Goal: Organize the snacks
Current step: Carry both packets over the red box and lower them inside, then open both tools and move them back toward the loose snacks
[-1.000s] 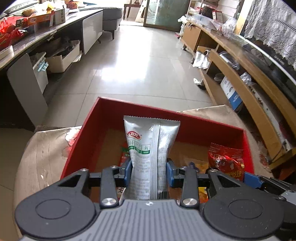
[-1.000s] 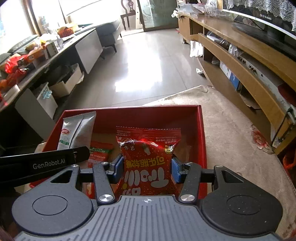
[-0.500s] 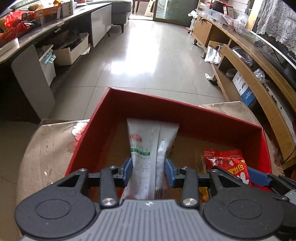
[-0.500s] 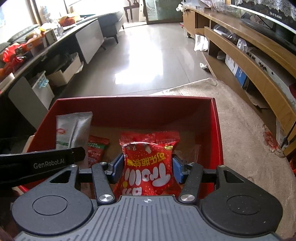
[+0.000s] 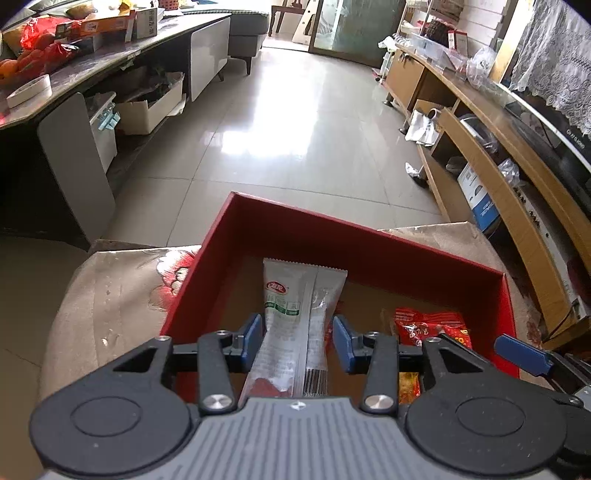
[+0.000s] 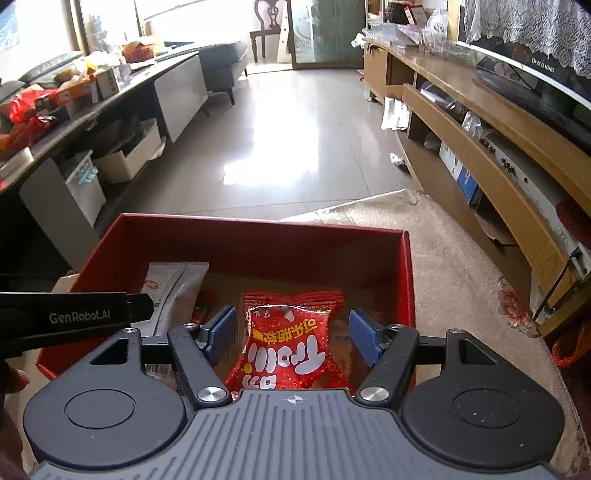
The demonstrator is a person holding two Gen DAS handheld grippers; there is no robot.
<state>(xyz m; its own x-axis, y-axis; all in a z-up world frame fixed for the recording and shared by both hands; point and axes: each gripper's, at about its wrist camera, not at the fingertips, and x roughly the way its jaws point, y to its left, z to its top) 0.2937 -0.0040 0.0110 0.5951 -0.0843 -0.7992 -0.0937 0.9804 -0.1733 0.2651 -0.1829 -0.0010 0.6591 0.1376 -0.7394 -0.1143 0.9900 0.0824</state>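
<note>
Both grippers hung over the red box (image 5: 207,266): the left gripper (image 5: 298,341) stood spread beside the silver-white snack pouch (image 5: 291,317), the right gripper (image 6: 293,332) gaped wide around the red candy bag (image 6: 291,347) inside.

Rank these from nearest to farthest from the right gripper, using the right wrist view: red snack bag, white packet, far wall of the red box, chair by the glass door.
1. Red snack bag: between the open fingers of the right gripper.
2. White packet: left, inside the box.
3. Far wall of the red box: straight ahead.
4. Chair: far across the room.
</note>
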